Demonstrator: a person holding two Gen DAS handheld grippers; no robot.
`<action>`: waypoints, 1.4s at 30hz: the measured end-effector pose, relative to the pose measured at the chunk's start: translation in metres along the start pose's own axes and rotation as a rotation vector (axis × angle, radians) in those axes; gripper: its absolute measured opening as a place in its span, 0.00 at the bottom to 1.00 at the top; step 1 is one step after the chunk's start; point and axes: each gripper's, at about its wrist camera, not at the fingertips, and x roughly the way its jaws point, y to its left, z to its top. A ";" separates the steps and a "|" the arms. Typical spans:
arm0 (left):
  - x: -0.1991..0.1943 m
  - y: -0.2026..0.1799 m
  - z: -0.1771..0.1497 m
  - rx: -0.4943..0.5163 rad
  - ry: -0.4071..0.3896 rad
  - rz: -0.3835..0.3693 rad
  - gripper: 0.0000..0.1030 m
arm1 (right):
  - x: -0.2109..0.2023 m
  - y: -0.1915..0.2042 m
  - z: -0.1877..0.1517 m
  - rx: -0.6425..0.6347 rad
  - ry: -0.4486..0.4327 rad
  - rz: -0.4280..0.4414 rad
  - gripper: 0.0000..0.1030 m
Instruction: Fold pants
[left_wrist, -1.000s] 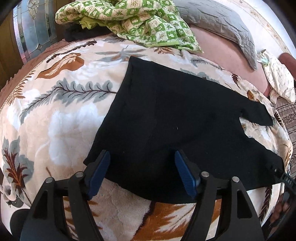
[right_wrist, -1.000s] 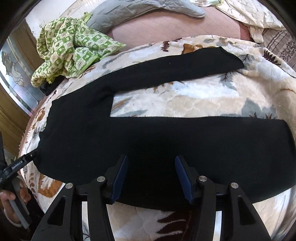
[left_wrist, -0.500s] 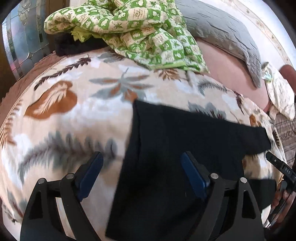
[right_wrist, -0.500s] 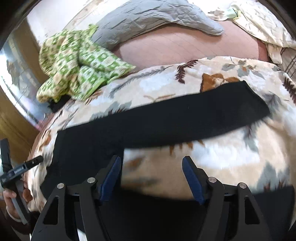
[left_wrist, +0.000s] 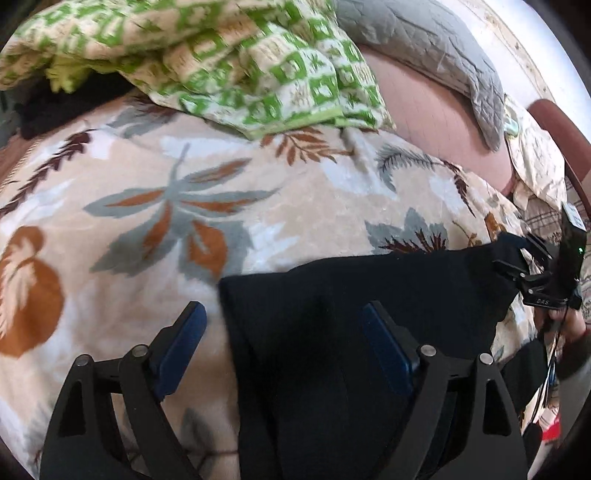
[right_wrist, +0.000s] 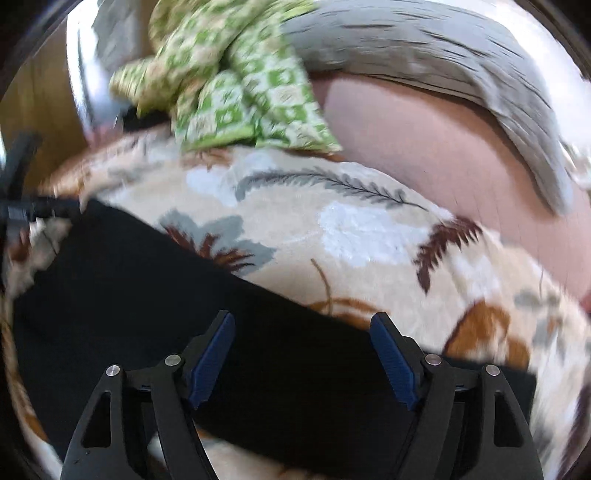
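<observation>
The black pants are lying on the blanket that covers the bed, and the fold is looking barely begun. In the left wrist view a straight edge of the garment is running down between the fingers. In the right wrist view a long dark band is crossing the lower frame at a slant. Whether one layer is already lying over another cannot be told from these blurred views. The judgement is that most of the folding, and any smoothing, is remaining to be done.

The left gripper is standing released, with its blue pads on either side of the pants' edge and not pressing on it. The right gripper is standing released too, its jaws having just been opening, and the cloth is lying under the gap rather than being pinched.

The pants are looking matte, soft and thin, lying flat with clean edges. The blanket is looking plush, cream with printed leaves in rust and grey. A crumpled green checked cloth and a grey quilted pillow are sitting further back.
</observation>
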 end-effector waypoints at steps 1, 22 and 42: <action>0.003 -0.002 0.002 0.015 0.004 0.000 0.85 | 0.008 0.000 0.001 -0.030 0.021 0.028 0.77; -0.084 -0.043 -0.029 0.131 -0.153 -0.068 0.08 | -0.091 0.033 -0.043 0.006 -0.123 -0.029 0.07; -0.145 -0.026 -0.161 0.019 -0.117 -0.033 0.72 | -0.170 0.119 -0.213 0.410 -0.098 0.069 0.55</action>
